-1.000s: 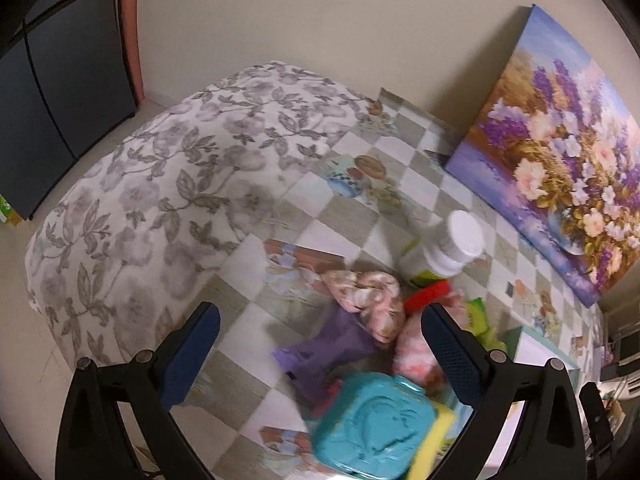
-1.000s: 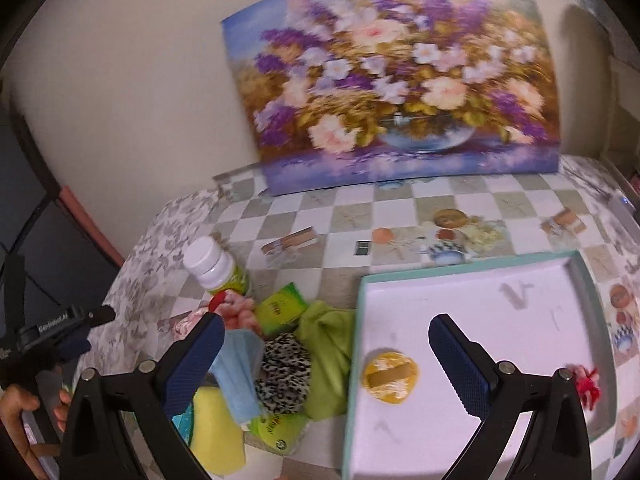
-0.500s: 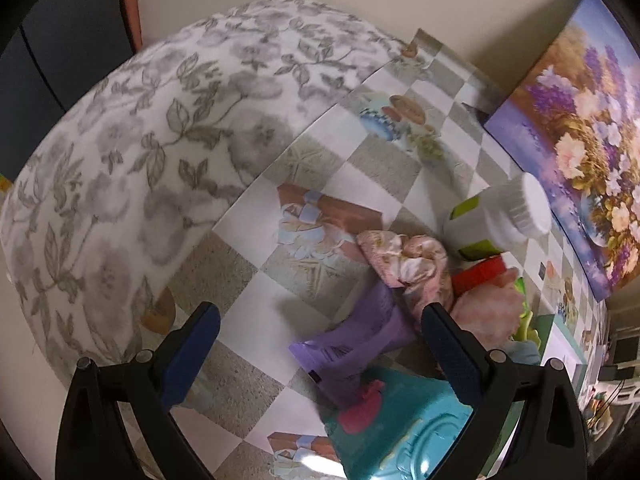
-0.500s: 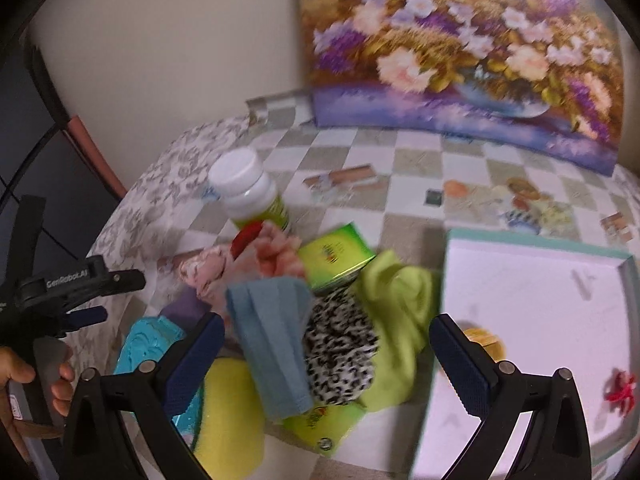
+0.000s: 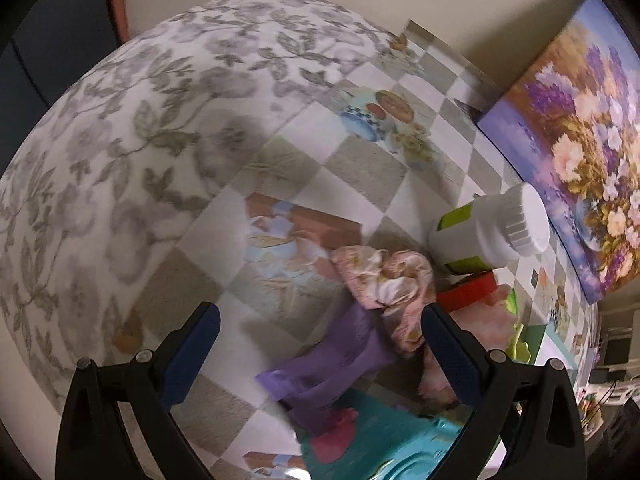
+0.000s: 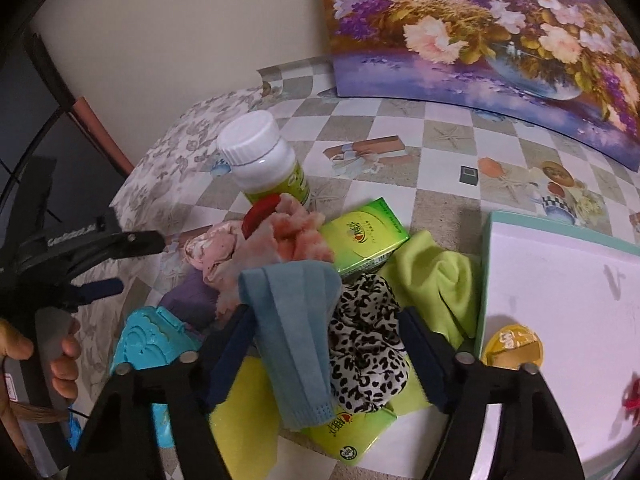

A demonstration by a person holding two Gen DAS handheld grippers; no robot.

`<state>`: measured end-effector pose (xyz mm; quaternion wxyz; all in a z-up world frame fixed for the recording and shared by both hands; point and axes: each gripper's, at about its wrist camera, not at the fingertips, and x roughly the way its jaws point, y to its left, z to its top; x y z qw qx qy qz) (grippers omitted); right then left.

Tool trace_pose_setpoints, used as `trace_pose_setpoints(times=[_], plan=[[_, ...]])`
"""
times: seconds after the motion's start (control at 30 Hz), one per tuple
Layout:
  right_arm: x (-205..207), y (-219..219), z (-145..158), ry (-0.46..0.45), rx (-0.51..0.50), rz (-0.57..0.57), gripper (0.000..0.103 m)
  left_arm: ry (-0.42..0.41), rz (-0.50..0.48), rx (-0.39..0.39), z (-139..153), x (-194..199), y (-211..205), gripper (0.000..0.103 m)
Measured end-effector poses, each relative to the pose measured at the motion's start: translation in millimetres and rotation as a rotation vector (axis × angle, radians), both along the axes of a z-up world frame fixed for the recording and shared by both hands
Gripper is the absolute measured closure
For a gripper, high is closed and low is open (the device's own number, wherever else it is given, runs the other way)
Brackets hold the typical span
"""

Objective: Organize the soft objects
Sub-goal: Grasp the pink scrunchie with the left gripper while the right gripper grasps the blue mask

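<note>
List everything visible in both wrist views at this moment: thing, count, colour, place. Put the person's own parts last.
Bottle: one, white with green label, upright behind the pile.
Face mask: one, blue, on top of the pile, between the right tongs' fingers.
Leopard cloth: one, black and white, beside the mask.
Green cloth: one, lime, against the tray.
Tissue packs: two, green, one behind and one in front of the pile.
Purple cloth: one, between the left tongs' fingers.
Floral cloth: one, pink, near the bottle.
Tray: one, white with teal rim, right side.
Painting: one, flowers, against the wall.
Left tongs: open.
Right tongs: jaws just closing, mask between them.
Hand: one, on the left tongs' handle.
</note>
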<state>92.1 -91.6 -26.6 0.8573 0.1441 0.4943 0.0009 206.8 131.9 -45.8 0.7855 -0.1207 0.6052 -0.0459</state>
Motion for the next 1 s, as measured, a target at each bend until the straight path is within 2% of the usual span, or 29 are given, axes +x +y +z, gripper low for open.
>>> trace_pose_setpoints(times=[0.2, 0.33, 0.47, 0.6, 0.63, 0.77, 0.83, 0.87, 0.93, 1.0], plan=[[7.8, 0.4, -2.0, 0.024, -0.01, 0.026, 0.054, 0.02, -0.054, 0.012, -8.3, 11.6, -17.4, 0.003], [9.7, -8.5, -6.1, 0.038, 0.026, 0.019, 0.067, 0.034, -0.078, 0.023, -16.0, 20.2, -24.6, 0.004], [10.2, -16.4, -9.5, 0.049, 0.046, 0.008, 0.072, 0.038, -0.1, 0.027, -21.3, 25.8, -30.5, 0.007], [9.7, -21.8, -11.3, 0.056, 0.057, -0.001, 0.072, 0.054, -0.136, 0.035, -31.6, 31.6, -40.3, 0.018], [9.6, -22.5, -11.4, 0.057, 0.059, -0.001, 0.072, 0.064, -0.143, 0.032, -34.2, 32.9, -42.3, 0.026], [9.4, -23.3, -11.4, 0.06, 0.059, 0.003, 0.072, 0.068, -0.175, 0.033, -36.9, 35.1, -48.9, 0.036], [9.2, -23.2, -11.4, 0.061, 0.059, 0.002, 0.072, 0.074, -0.188, 0.024, -39.3, 35.8, -51.8, 0.052], [9.0, -23.1, -11.1, 0.062, 0.058, 0.003, 0.072, 0.073, -0.195, 0.022, -39.9, 36.0, -53.8, 0.055], [8.6, -22.7, -10.9, 0.062, 0.057, 0.003, 0.072, 0.068, -0.206, 0.012, -40.2, 35.9, -56.6, 0.07], [8.1, -22.9, -10.4, 0.06, 0.06, 0.003, 0.074, 0.067, -0.21, -0.002, -40.7, 35.8, -60.2, 0.08]])
